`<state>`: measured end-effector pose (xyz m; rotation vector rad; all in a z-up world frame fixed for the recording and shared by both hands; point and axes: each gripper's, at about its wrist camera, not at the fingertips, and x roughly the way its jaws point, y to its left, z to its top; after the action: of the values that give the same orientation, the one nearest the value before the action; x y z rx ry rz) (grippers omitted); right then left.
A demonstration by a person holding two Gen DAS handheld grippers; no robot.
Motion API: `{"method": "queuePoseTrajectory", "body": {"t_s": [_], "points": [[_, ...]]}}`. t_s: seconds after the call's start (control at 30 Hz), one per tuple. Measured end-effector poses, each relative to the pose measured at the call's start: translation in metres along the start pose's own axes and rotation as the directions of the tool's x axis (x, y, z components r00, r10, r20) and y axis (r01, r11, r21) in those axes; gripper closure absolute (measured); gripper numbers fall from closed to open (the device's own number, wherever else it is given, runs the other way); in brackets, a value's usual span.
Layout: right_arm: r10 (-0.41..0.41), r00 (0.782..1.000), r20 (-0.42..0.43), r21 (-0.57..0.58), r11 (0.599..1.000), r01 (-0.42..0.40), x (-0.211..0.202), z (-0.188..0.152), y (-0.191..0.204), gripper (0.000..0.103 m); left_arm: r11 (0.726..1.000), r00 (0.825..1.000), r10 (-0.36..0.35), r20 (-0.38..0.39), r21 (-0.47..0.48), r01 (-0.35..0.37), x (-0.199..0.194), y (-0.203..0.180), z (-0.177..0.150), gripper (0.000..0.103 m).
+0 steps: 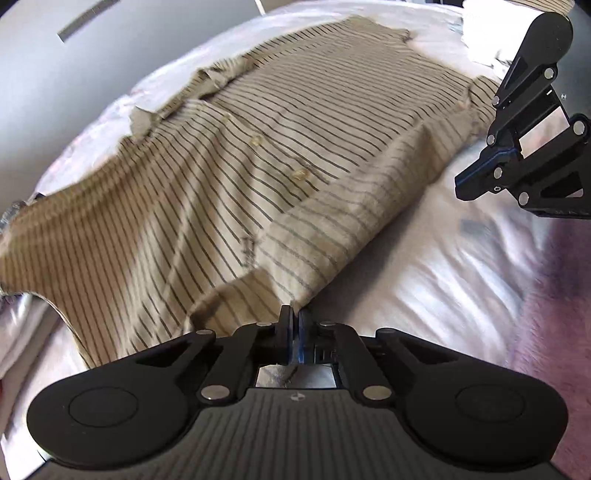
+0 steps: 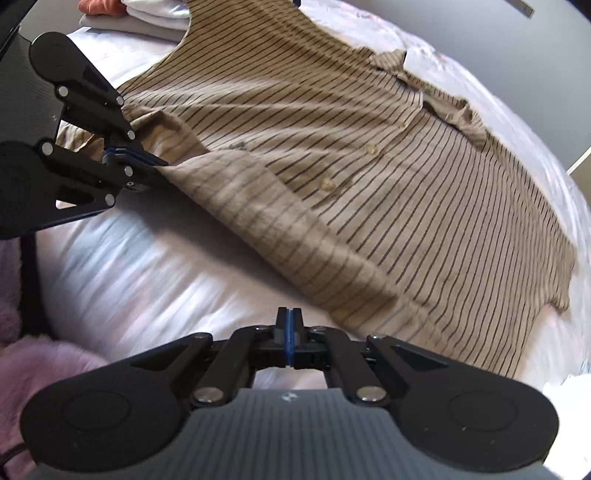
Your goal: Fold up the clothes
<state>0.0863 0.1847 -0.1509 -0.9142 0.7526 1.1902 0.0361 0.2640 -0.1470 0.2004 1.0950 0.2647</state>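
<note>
While I look along both tools, I see the left tongs (image 1: 294,325) pressed together on the near edge of the striped shirt (image 1: 258,155), at the corner of a flap that is turned over onto the front. The right tongs (image 2: 290,326) are pressed together too, with nothing between them as far as I can see; they hang over the bare white bed sheet (image 2: 147,266), just beside the shirt edge. Farther away, the shirt lies spread on the bed, buttons up, collar (image 2: 436,92) at the far side. I judge the folding has only begun: one side is partly turned in, the other side and the crosswise fold remain. Beyond it, some folded clothes (image 2: 133,14) are stacked.
</note>
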Motion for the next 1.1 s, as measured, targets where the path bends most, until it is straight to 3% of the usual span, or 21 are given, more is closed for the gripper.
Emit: {"method": "queuePoseTrajectory", "body": {"t_s": [0.23, 0.37, 0.47, 0.53, 0.7, 0.83, 1.03, 1.1], "points": [[0.072, 0.996, -0.055, 0.018, 0.997, -0.071, -0.008, -0.018, 0.012, 0.103, 0.996, 0.995, -0.085, -0.049, 0.013, 0.085, -0.012, -0.012, -0.009, 0.103], [0.059, 0.997, -0.047, 0.006, 0.998, -0.059, -0.014, -0.023, 0.018, 0.103, 0.989, 0.987, -0.147, -0.062, -0.025, 0.146, -0.015, -0.01, -0.014, 0.103], [0.007, 1.0, -0.022, 0.005, 1.0, -0.007, -0.016, -0.024, 0.017, 0.095, 0.992, 0.991, -0.118, -0.065, -0.056, 0.114, -0.015, -0.008, -0.015, 0.103], [-0.026, 1.0, -0.012, -0.012, 1.0, 0.026, -0.015, -0.021, 0.017, 0.073, 0.995, 0.994, -0.077, -0.073, -0.068, 0.072, -0.014, -0.007, -0.013, 0.103], [-0.077, 0.997, 0.01, -0.067, 0.995, 0.078, -0.007, -0.01, 0.017, 0.071, 0.997, 0.998, -0.023, -0.053, -0.08, 0.018, -0.014, -0.001, -0.012, 0.099], [-0.095, 0.995, 0.009, -0.102, 0.99, 0.096, -0.001, -0.006, 0.016, 0.071, 0.997, 0.999, -0.05, -0.018, -0.064, 0.048, -0.017, 0.001, -0.014, 0.084], [-0.039, 0.999, -0.008, -0.159, 0.987, 0.038, 0.002, -0.01, 0.017, 0.066, 0.992, 0.993, -0.117, -0.026, -0.041, 0.116, -0.007, -0.003, -0.013, 0.077], [-0.057, 0.998, -0.003, -0.171, 0.984, 0.056, 0.006, -0.009, 0.018, 0.066, 0.992, 0.992, -0.116, -0.043, -0.058, 0.113, 0.002, -0.001, -0.009, 0.077]]}}
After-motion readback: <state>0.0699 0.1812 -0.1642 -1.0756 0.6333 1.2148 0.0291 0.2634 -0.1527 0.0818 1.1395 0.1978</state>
